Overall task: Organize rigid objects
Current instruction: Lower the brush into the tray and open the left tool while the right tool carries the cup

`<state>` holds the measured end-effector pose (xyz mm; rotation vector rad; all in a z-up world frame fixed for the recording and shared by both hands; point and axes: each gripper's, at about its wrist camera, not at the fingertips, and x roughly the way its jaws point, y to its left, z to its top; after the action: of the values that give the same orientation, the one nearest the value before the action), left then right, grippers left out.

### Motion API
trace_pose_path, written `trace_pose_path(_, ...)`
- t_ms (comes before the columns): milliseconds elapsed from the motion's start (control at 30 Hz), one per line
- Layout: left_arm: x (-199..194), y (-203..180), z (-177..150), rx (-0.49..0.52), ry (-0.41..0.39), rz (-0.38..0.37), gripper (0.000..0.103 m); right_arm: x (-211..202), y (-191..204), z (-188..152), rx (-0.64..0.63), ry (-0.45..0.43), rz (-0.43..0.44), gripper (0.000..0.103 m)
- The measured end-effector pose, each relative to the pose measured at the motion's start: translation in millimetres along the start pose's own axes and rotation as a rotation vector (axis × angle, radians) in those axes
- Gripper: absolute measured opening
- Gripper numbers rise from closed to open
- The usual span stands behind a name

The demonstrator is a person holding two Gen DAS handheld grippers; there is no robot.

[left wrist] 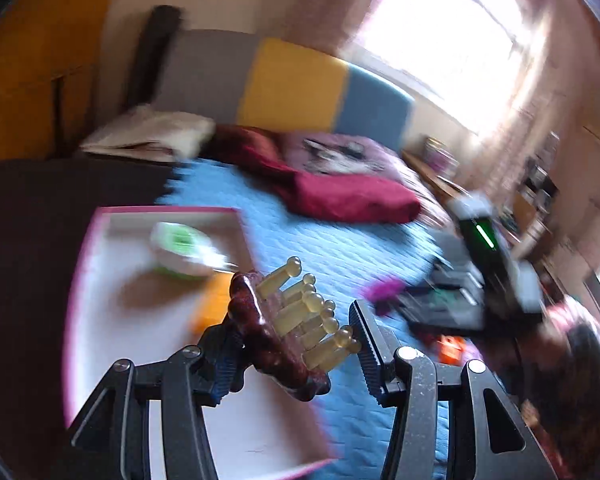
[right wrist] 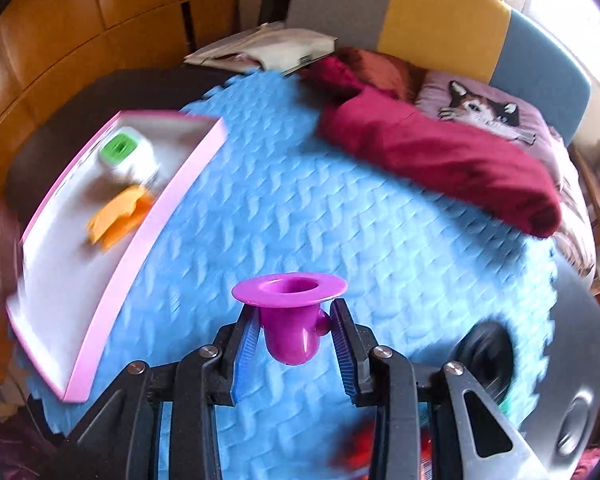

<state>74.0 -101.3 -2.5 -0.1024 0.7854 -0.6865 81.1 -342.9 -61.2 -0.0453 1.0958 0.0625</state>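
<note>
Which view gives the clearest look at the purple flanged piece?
The right wrist view: the purple flanged piece sits sharp and centred between the right gripper's fingers. The left wrist view shows only a blurred purple smear on the blue mat.

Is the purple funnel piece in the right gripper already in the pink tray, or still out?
Out. The purple funnel piece is clamped in the right gripper above the blue mat, right of the pink tray.

Home bedroom — bed [right wrist: 340,200] under a blue quilted cover, padded grey, yellow and blue headboard [right wrist: 440,20], dog-print pillow [right wrist: 484,112], maroon blanket [right wrist: 440,152], sunlit window [left wrist: 440,40] — lived-in clutter
</note>
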Motion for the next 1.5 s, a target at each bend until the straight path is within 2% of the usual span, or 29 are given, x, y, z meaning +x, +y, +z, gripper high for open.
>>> trace_pose_path(200,15.3,65.7,14.7,-0.095,0.006,0.116,0.052,4.8,7.8,-17.6,0.043,-0.026,-0.003,0.035)
trace_pose_path(300,34.1,86.1,22.8,-0.122,0.020,0.143,0.052,8.4,9.9,-17.9,0.032,-0.028,-0.027,0.035)
trace_pose_path(567,88.6,110.4,40.6,-0.151,0.068,0.171,0.053,10.7,9.8,-17.2,0.043,-0.037,-0.032,0.033)
trace_pose_path(733,95.4,119.7,54.9,-0.173,0.047,0.195,0.054,14.8,11.6,-17.0,0.048,-0.036,-0.030,0.031)
trace_pose_path(867,86.8,123.2,57.7,-0.176,0.026,0.203,0.059,15.6,11.7,-16.7,0.053,-0.042,-0.039,0.031)
trace_pose_path(967,72.4,127.5,55.4,-0.215,0.005,0.201,0.063,16.0,11.4,-16.7,0.059,-0.047,-0.045,0.031)
trace_pose_path(1100,49.3,122.7,44.4,-0.229,-0.009,0.244,0.064,15.8,11.8,-17.4,0.065,-0.052,-0.054,0.031)
trace_pose_path(1267,20.3,98.5,14.4,-0.168,-0.013,0.328,0.074,15.4,13.2,-18.3,0.070,-0.060,-0.065,0.031)
trace_pose_path(1400,5.4,75.2,-8.2,-0.098,-0.006,0.386,0.074,15.7,12.7,-19.4,0.089,-0.068,-0.067,0.031)
trace_pose_path(1500,-2.3,65.6,-19.5,-0.082,0.000,0.407,0.075,16.7,12.8,-20.7,0.105,-0.079,-0.071,0.031)
